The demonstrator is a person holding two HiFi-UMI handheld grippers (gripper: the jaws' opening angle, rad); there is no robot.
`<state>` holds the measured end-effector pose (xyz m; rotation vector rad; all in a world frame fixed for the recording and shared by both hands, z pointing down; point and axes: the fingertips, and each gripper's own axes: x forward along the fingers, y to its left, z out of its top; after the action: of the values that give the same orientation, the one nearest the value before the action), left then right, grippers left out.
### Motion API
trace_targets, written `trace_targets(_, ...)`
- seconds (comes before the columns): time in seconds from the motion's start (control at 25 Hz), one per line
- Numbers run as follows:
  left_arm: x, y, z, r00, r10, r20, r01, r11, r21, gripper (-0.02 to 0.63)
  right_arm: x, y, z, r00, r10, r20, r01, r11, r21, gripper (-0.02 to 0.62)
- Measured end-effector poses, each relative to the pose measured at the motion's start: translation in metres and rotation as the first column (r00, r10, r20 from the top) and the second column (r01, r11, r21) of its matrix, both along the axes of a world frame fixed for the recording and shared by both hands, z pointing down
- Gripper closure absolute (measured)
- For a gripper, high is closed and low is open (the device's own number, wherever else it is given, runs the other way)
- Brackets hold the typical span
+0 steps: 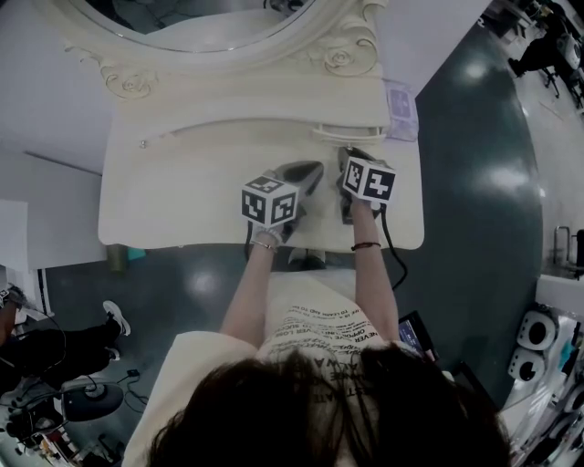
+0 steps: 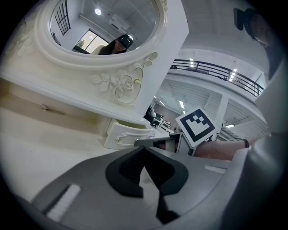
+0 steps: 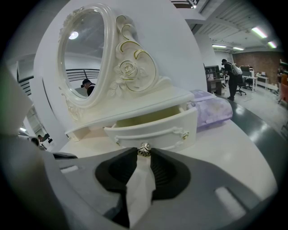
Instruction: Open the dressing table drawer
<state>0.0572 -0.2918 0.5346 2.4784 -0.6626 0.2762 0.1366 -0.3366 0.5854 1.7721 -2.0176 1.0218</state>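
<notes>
**Cream dressing table: drawer part-way out, knob in my right jaws**

Grey-green floor (image 1: 474,182) runs round the cream dressing table (image 1: 182,201), which stands against a white wall with its oval mirror (image 1: 201,23) at the back. On the left, my left gripper (image 2: 143,153) hangs over the tabletop. Its jaws are brought together at the tips with nothing between them, and it points toward the drawer's left end without touching it. Moving right, the drawer (image 3: 153,130) sits under the small shelf below the mirror. It stands part-way out, so I can see into its open top. My right gripper (image 3: 144,156) is clamped on the drawer's small metal knob (image 3: 144,149), one jaw tip on each side of it. Further right, a purple patterned packet (image 3: 211,110) rests on the tabletop just beside the drawer's right end.
</notes>
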Motion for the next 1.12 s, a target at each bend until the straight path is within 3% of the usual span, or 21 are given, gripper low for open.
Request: trace_targets(1.12, -0.003, 0.023, -0.004, 1.000, 0.012, 0.003, -0.012, 1.000, 0.005, 0.607, -0.006, 0.023, -0.001, 1.000, 0.009, 0.008, -0.009, 1.000, 0.002, 0.494)
